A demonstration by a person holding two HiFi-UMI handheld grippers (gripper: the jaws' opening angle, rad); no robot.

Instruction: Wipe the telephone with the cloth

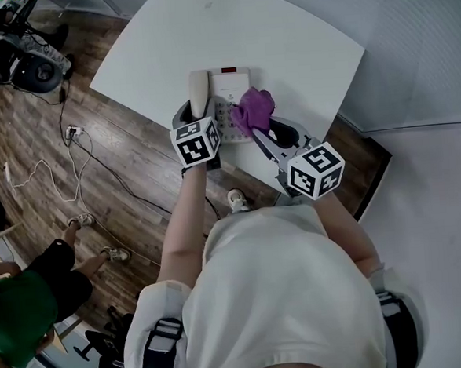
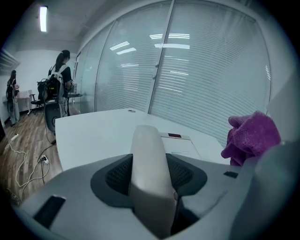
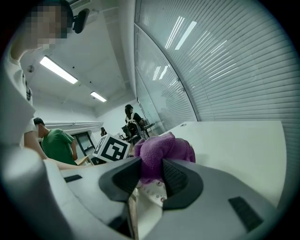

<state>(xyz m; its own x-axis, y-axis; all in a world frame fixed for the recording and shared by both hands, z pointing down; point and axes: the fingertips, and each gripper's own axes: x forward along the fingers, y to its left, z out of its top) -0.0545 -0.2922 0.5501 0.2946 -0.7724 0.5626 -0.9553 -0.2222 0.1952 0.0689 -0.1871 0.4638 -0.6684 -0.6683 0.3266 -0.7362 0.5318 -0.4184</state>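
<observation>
A white desk telephone (image 1: 232, 93) sits near the front edge of the white table (image 1: 283, 34). Its beige handset (image 1: 200, 93) lies along the phone's left side, and my left gripper (image 1: 195, 119) is shut on it; the handset (image 2: 151, 178) fills the space between the jaws in the left gripper view. My right gripper (image 1: 265, 133) is shut on a purple cloth (image 1: 253, 111) that rests on the phone's keypad. In the right gripper view the cloth (image 3: 159, 154) bulges out of the jaws above the keypad buttons (image 3: 152, 192).
A person in green (image 1: 22, 304) sits on the wooden floor at lower left. Cables (image 1: 64, 167) and equipment (image 1: 25, 60) lie on the floor to the left. A glass wall with blinds (image 2: 197, 75) stands behind the table.
</observation>
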